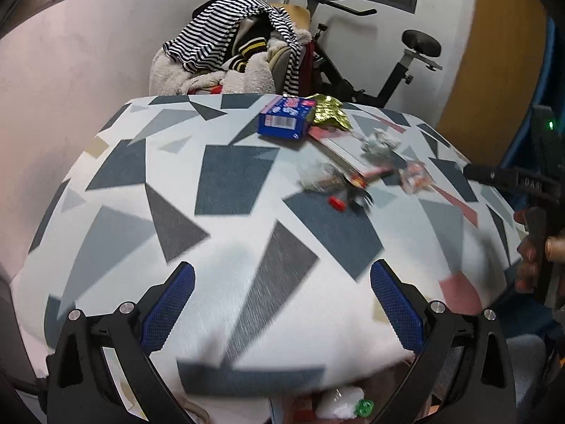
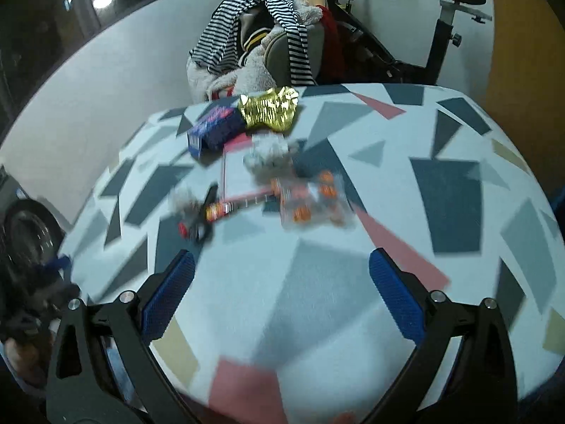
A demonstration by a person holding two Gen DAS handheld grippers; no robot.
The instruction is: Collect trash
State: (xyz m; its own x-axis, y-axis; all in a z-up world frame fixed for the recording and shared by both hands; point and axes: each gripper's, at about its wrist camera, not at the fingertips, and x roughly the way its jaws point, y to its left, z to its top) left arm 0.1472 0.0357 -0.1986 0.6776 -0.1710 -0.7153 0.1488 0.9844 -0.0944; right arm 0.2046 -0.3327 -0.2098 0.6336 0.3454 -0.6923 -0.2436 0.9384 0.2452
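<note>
Trash lies in a cluster toward the far side of the patterned table (image 1: 233, 183) (image 2: 445, 198). A blue box (image 1: 282, 122) (image 2: 213, 130) sits beside a crumpled gold wrapper (image 1: 328, 113) (image 2: 270, 107). A flat pink-edged card (image 1: 349, 155) (image 2: 238, 176) lies under a grey paper wad (image 1: 379, 145) (image 2: 268, 152). Nearer are a clear bag with orange bits (image 2: 310, 199) (image 1: 413, 176) and a black-and-red wrapper (image 1: 339, 194) (image 2: 197, 222). My left gripper (image 1: 282, 304) and right gripper (image 2: 282, 300) both hover open above the near table, empty.
Behind the table, a chair heaped with striped clothes (image 1: 233, 42) (image 2: 257, 35) stands beside an exercise bike (image 1: 399, 70) (image 2: 441, 35). A hand holding the other gripper shows at the right edge (image 1: 536, 243) of the left wrist view. Small items (image 1: 342, 402) lie below the table's near edge.
</note>
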